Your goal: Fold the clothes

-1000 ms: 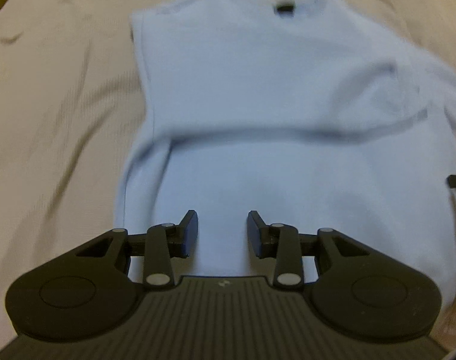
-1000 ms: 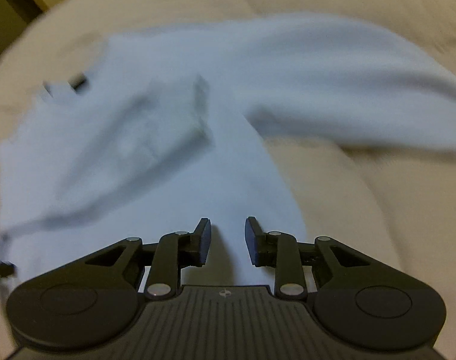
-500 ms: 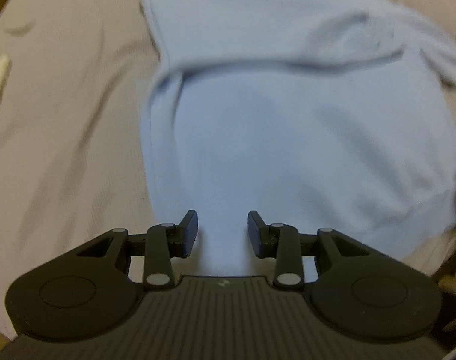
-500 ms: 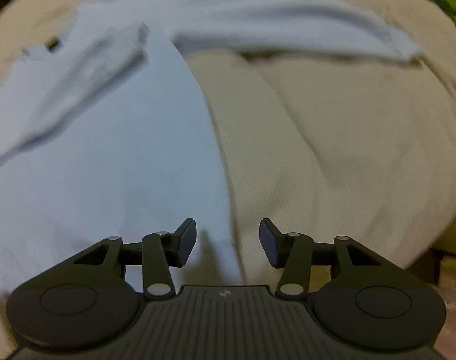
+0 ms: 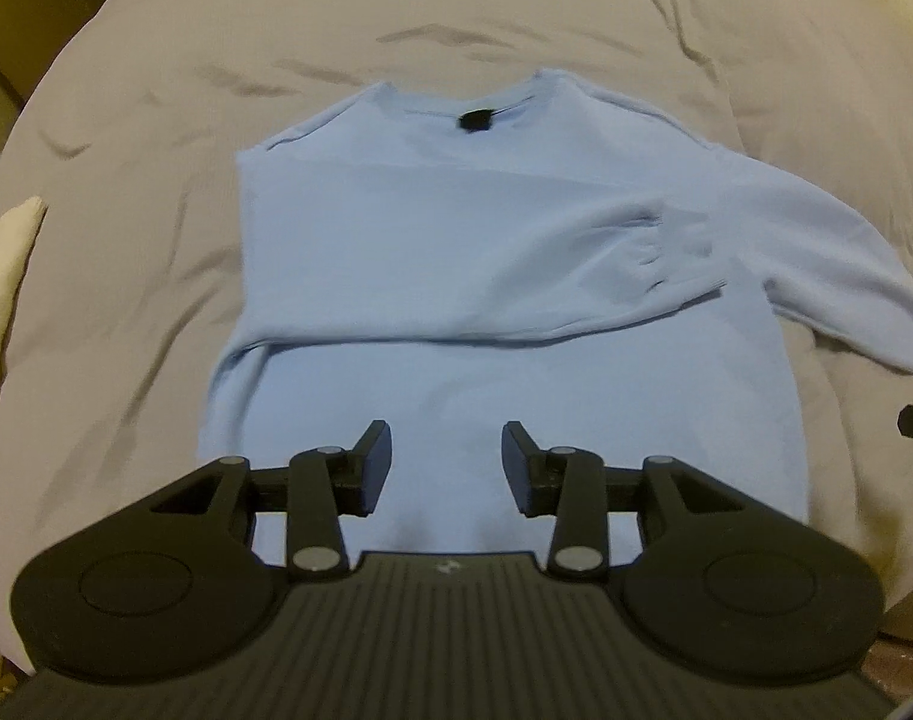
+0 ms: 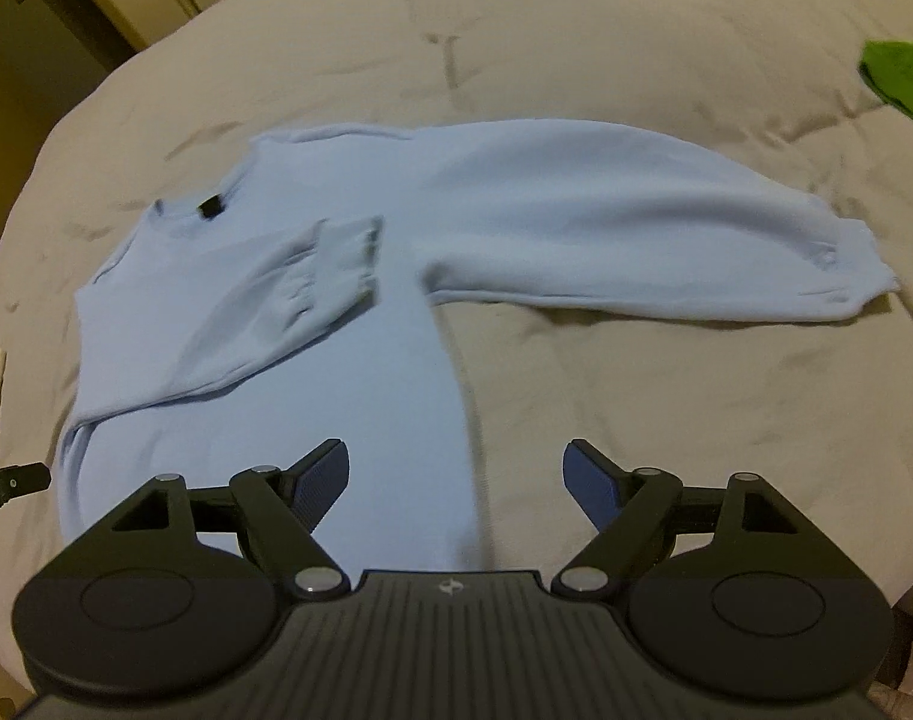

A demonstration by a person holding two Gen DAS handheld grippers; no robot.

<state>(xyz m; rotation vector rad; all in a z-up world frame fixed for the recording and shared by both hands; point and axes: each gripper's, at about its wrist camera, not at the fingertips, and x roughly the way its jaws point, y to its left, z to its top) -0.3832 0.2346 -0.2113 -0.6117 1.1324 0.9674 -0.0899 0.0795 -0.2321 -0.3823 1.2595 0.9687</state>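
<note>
Pale blue, your sweatshirt (image 5: 504,276) lies flat on the grey-beige bedspread (image 5: 126,192), neckline and dark label (image 5: 477,119) at the far end, hem toward you; one sleeve (image 5: 516,276) is folded across the chest with its cuff resting on the body, while the other sleeve (image 6: 636,222) stretches straight out onto the bedspread; your left gripper (image 5: 446,468) hangs above the lower body of the sweatshirt, its jaws opening a little, moderately apart, with nothing between them; your right gripper (image 6: 456,480) hangs over the sweatshirt's side edge near the hem, its jaws opening wide, and no cloth is caught between them; a green cloth (image 6: 903,81) lies at the far edge of the bedspread, well apart from the sweatshirt; a pale pillow corner (image 5: 3,300) shows beside the bedspread.
</note>
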